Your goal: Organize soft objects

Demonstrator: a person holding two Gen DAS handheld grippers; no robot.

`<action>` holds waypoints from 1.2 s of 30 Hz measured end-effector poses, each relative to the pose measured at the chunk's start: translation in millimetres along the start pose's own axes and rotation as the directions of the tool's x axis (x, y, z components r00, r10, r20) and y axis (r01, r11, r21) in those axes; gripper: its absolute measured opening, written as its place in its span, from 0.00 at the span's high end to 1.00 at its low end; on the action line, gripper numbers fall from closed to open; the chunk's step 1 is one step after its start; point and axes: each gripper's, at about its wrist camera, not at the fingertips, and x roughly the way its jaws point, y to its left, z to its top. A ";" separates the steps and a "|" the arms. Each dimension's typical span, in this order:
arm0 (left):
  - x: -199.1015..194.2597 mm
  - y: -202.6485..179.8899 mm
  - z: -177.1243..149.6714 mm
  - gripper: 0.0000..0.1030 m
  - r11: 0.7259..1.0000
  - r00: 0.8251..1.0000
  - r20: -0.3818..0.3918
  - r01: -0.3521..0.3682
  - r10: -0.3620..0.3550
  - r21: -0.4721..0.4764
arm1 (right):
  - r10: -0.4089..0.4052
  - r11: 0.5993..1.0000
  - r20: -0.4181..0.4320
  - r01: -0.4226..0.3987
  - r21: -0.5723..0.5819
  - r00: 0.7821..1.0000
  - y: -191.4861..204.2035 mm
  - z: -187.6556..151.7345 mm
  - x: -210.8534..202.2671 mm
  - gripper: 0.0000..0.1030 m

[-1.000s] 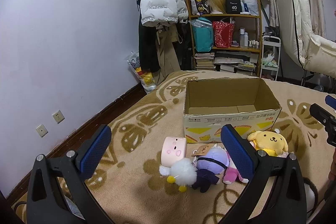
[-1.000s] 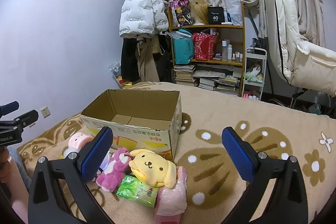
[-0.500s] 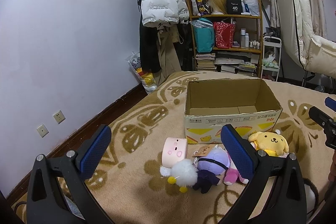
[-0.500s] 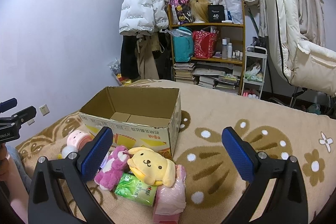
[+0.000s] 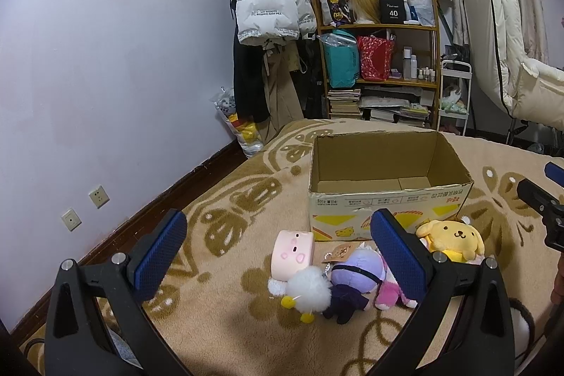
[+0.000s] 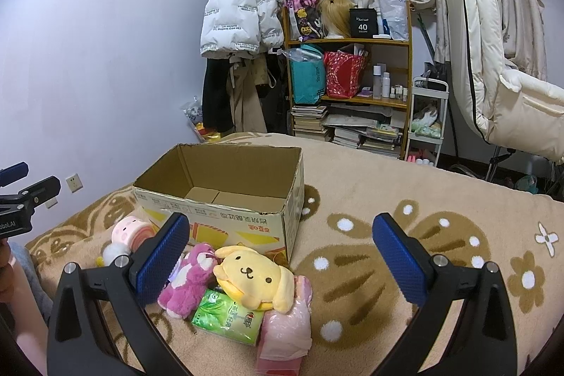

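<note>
An open, empty cardboard box (image 5: pixel 387 161) (image 6: pixel 225 178) stands on the patterned blanket. Soft toys lie in front of it: a pink block plush (image 5: pixel 292 251), a white fluffy plush (image 5: pixel 308 288), a purple doll (image 5: pixel 354 273), a pink bear (image 6: pixel 192 281), a yellow dog plush (image 5: pixel 447 235) (image 6: pixel 255 275), a green tissue pack (image 6: pixel 229 316) and a pink pack (image 6: pixel 287 330). My left gripper (image 5: pixel 278 249) is open, held above the pile's left side. My right gripper (image 6: pixel 278 252) is open above the yellow dog and holds nothing.
A shelf (image 6: pixel 349 87) with bags, books and bottles stands beyond the bed, beside hanging coats (image 6: pixel 239 23). A white padded chair (image 6: pixel 493 66) is at the right. The purple wall (image 5: pixel 105 59) with sockets runs along the left.
Both grippers have shifted only slightly; the box and toys sit a touch lower and nearer in both views. Nothing was taken hold of or moved.
</note>
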 end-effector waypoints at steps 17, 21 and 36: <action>-0.2 -4.0 -4.2 0.00 1.000 1.000 -0.001 -0.001 0.001 0.005 | 0.000 1.000 -0.005 0.000 -0.001 1.000 -0.2 -0.3 1.2 0.00; -0.6 -5.3 -5.9 0.00 1.000 1.000 -0.003 0.001 -0.001 0.007 | 0.002 1.000 -0.007 -0.002 0.002 1.000 -1.0 -0.1 0.2 0.00; -1.1 -8.8 -3.9 0.00 1.000 0.999 -0.054 0.009 -0.007 0.030 | 0.007 1.000 -0.015 -0.007 0.000 1.000 -1.6 0.5 0.4 0.00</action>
